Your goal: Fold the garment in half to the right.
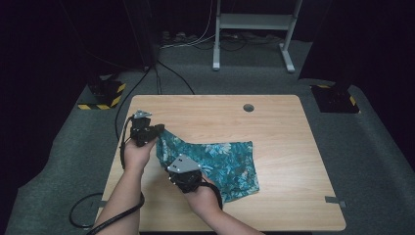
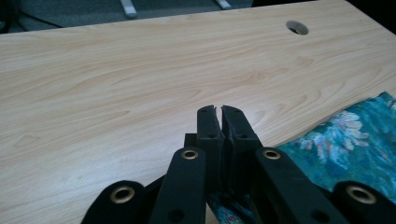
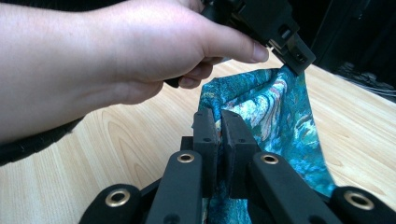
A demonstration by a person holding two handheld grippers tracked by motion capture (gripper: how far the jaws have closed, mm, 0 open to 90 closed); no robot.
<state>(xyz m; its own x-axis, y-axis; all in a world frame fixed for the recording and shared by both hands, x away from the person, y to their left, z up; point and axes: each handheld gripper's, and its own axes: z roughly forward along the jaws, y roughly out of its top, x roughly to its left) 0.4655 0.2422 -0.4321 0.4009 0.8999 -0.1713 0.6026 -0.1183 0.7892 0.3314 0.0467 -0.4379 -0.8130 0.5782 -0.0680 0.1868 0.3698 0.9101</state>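
Cloth [image 1: 220,164] with a teal leaf-and-flower print is spread over the near middle of a wooden table [image 1: 284,127], its left edge lifted off the surface while the rest lies flat toward the right. That lifted edge is pinched at two points. The left gripper [image 1: 157,131] is closed on the far left corner; in the left gripper view its jaws stand pressed together with a strip of the print caught low between them. The right gripper [image 1: 188,182] is closed on the near part of the same edge, and in the right gripper view the fabric [image 3: 275,116] runs up from between its shut jaws to the other gripper [image 3: 299,63], held in the left hand [image 3: 140,51]. The edge is drawn fairly taut between the two holds, which suggests it is being held so for folding over or for straightening; two holds spaced along one edge keep that edge from sagging or bunching.

The tabletop is pale wood grain, bare apart from the cloth, with a round cable hole [image 1: 248,107] near its far side and a piece of grey tape [image 1: 335,200] at the near right edge. Grey carpet [image 1: 372,147] lies around it, black cables [image 1: 147,81] trail across the floor, a white metal frame [image 1: 254,29] stands behind, and yellow-and-black striped bases [image 1: 103,95] sit at either side against a dark background.
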